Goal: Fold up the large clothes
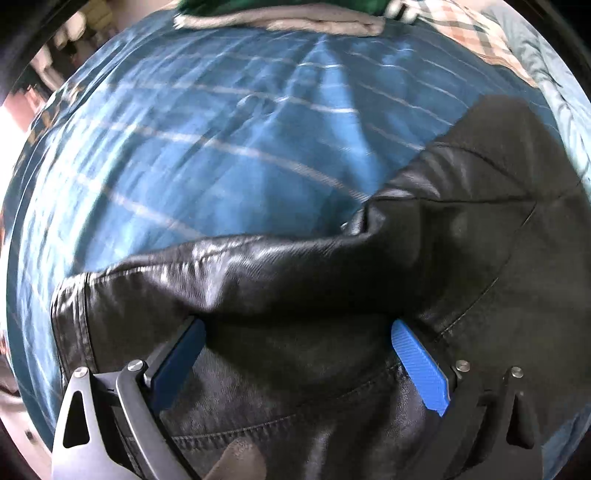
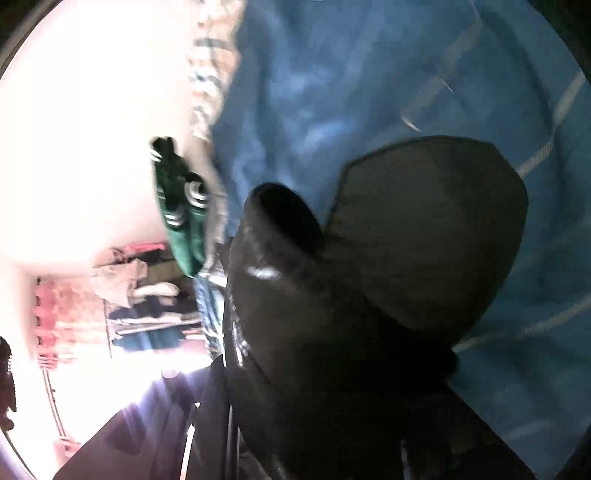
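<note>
A black leather jacket lies on a blue bedspread, one sleeve stretched out to the left. My left gripper points down at it and is open wide. Its blue pads stand on either side of the sleeve's root, and the leather bulges between them without being pinched. In the right wrist view the jacket fills the middle, lifted close to the camera, with a sleeve cuff opening facing me. My right gripper looks shut on the leather, its fingers hidden under it.
Folded clothes are stacked at the far edge of the bed: a green and grey pile and a plaid piece. The green garment also shows in the right wrist view. Beyond the bed stand shelves with clothes in glaring light.
</note>
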